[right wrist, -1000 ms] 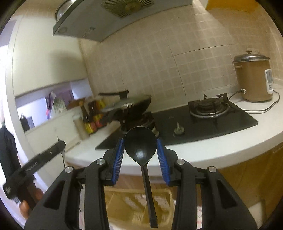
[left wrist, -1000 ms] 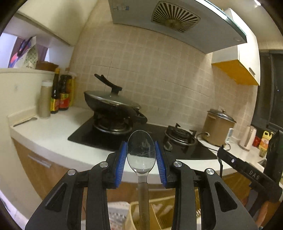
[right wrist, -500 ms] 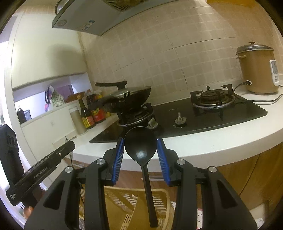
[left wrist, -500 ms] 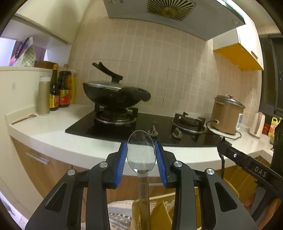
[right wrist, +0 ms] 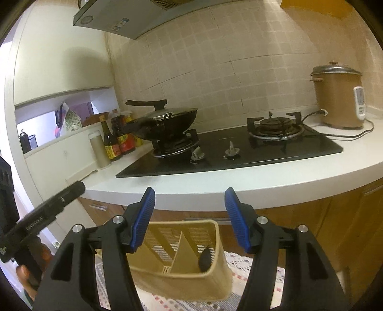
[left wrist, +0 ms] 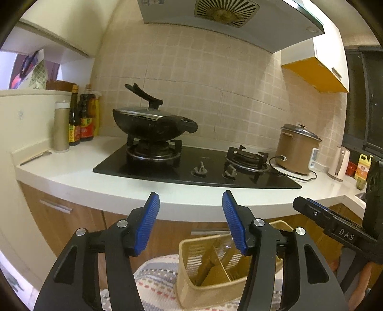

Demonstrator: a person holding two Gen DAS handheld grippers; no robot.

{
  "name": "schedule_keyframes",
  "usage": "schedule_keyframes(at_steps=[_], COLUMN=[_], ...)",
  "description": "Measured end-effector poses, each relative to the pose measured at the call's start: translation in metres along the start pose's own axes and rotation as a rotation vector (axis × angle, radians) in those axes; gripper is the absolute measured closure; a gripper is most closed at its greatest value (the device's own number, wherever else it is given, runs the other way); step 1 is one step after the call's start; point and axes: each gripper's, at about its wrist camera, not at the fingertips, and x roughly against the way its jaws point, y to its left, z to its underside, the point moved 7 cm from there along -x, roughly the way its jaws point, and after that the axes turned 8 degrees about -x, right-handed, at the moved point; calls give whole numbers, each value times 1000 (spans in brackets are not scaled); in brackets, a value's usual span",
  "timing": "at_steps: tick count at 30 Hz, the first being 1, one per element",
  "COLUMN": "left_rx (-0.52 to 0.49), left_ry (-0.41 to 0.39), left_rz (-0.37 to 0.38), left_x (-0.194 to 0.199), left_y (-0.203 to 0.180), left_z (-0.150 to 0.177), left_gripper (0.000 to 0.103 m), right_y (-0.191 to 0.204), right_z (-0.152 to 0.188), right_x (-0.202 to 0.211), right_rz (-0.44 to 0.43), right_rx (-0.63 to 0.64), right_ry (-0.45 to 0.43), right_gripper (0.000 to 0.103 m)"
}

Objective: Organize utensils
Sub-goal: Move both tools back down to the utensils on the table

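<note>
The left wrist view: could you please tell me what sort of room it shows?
A home kitchen: a gas stove with a lidded wok, a range hood above, a rice cooker.

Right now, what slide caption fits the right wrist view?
Open right gripper above the beige utensil basket, a black spoon inside.

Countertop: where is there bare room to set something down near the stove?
Bare white countertop lies between the sauce bottles and the black cooktop, though a utensil lies at its left end. A front strip runs along the cooktop's near edge. Crowded: around the rice cooker with its cord, and the wok burner.
</note>
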Motion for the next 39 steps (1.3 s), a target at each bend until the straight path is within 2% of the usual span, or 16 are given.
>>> schedule_keyframes(at_steps=[7,11,16,20,26,28,30,32,36,39], left_rx=[2,11,-3,-6,-72,-94,-105,-120,-169,-163], left_ry=[10,58,204,351,567,625,676,732,784,800], left_rz=[25,48,81,105,118,131,161,198,210,222], left_x=[29,41,51,56,55,52,50,49,45,45], left_y=[-7,-7,-5,3,8,7,4,0,-6,-6], left_z=[0,12,50,92,152,168,181,196,213,219], left_gripper=[49,49,49,49,51,52,55,57,64,69], right_y=[-2,-5,-10,-14,-23,-28,-34,-36,-28,-21], right_z=[7,17,52,89,142,149,158,167,182,192], right_x=[31,46,55,59,58,57,55,54,49,46], right_rz=[46,86,186,206,207,204,193,169,142,143], right_rx=[18,34,95,107,55,25,-21,-53,-41,-9], right_ry=[9,56,224,384,615,662,713,750,814,844], right_gripper=[46,46,46,46,48,52,63,67,75,80])
